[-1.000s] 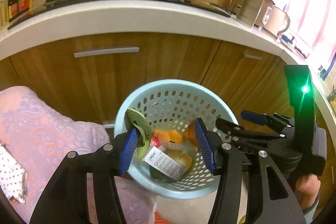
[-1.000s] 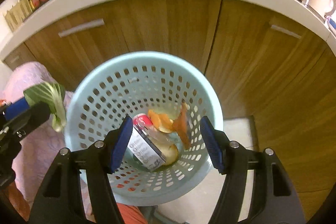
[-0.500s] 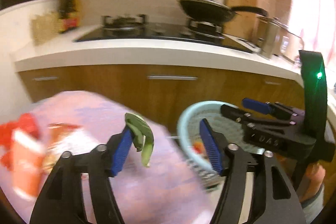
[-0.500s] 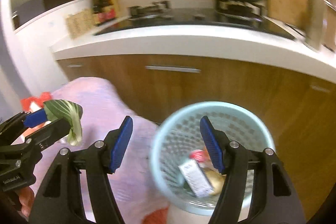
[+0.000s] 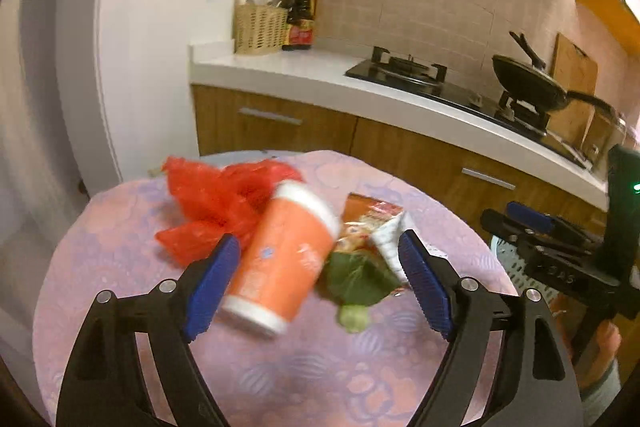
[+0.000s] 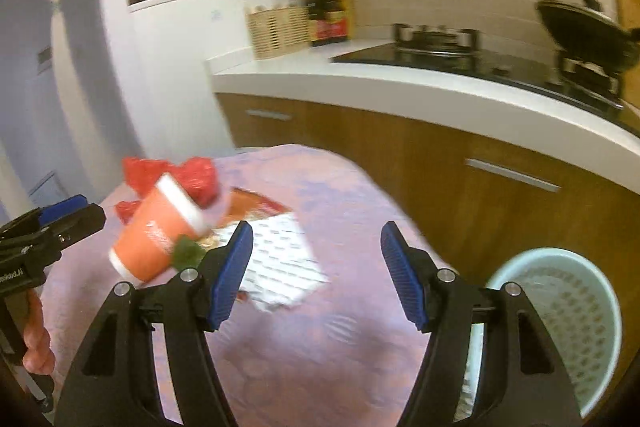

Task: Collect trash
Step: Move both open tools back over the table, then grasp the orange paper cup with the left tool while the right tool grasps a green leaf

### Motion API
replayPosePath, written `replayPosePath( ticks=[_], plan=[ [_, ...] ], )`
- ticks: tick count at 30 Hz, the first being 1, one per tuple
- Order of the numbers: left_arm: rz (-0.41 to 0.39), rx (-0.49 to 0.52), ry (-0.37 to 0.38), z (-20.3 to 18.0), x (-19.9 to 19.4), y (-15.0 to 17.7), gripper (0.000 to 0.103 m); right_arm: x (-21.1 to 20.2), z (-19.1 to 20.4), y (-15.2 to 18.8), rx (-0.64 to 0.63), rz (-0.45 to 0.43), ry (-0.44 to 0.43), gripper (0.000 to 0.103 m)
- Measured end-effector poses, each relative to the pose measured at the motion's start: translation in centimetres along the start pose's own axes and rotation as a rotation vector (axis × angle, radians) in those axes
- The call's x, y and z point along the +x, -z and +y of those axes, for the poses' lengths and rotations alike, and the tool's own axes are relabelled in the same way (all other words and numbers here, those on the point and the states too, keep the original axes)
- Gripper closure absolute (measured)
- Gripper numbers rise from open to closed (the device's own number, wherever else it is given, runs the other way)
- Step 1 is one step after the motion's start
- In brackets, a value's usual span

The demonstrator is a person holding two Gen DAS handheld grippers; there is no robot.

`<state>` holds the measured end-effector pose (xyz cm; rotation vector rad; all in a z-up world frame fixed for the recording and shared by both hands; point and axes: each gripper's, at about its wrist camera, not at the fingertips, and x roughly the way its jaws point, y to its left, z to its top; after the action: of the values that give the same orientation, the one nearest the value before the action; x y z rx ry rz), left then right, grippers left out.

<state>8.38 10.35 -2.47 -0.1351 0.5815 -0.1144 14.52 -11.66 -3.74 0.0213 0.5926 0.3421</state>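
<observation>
**A:** While both views are motion-blurred, the layout reads fine. Left to right on the pink tablecloth (image 5: 120, 247): red plastic bag (image 5: 212, 203), orange cup (image 5: 284, 259) on its side touching the bag, green leaf (image 5: 356, 279) just beside the cup's lower end, snack wrapper (image 5: 372, 223) behind the leaf.

**B:** Grippers?

**A:** Left gripper (image 5: 320, 287) has its jaws spread wide, nothing between the pads, hovering near the cup and leaf. Right gripper (image 6: 316, 275) is likewise spread and holding nothing, above the tablecloth just right of the wrapper (image 6: 280, 263).

**B:** Bin?

**A:** Pale blue basket (image 6: 560, 327) sits on the floor at the table's right edge, in front of the wooden cabinets (image 6: 460, 187). Can't tell its contents from this angle.

**B:** Background?

**A:** White counter (image 5: 320, 75) carries a wicker basket (image 5: 258, 31), sauce bottles (image 5: 302, 23), stove (image 5: 400, 67), then a black pan (image 5: 528, 83).
</observation>
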Motion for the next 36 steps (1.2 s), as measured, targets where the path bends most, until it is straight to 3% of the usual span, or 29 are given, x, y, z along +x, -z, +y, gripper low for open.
replayPosePath(
  ticks=[5,10,13,16,18,20,22,33,35,36],
  plan=[
    [0.015,-0.057,0.066,2.9,0.7,0.8,0.024,3.1,2.1,0.4,-0.032,0.039,0.002,0.04],
    [0.096,-0.065,0.097,3.8,3.3,1.4,0.024,4.5,1.8,1.2,-0.03,0.081,-0.009,0.04],
    [0.12,-0.057,0.087,3.9,5.0,1.7,0.024,3.7,2.8,1.1,-0.074,0.059,-0.071,0.04],
    [0.132,-0.091,0.1,4.4,6.2,1.9,0.024,4.0,4.8,1.1,-0.138,0.092,-0.15,0.04],
    [0.135,-0.115,0.107,5.0,6.8,2.1,0.024,4.8,6.2,1.3,-0.195,0.108,-0.159,0.042],
    [0.138,-0.143,0.117,5.6,7.1,2.7,0.024,5.5,6.9,1.5,-0.228,0.132,-0.174,0.059],
    [0.149,-0.161,0.125,6.1,7.4,3.1,0.025,6.1,7.3,1.7,-0.241,0.159,-0.185,0.07],
    [0.147,-0.154,0.146,6.0,7.5,3.4,0.028,7.6,8.5,2.0,-0.283,0.226,-0.156,0.073],
    [0.148,-0.138,0.134,5.7,7.5,3.4,0.028,7.2,8.8,2.1,-0.302,0.207,-0.158,0.098],
    [0.147,-0.128,0.125,5.5,7.5,3.5,0.028,6.9,8.8,2.2,-0.302,0.192,-0.156,0.099]
  ],
)
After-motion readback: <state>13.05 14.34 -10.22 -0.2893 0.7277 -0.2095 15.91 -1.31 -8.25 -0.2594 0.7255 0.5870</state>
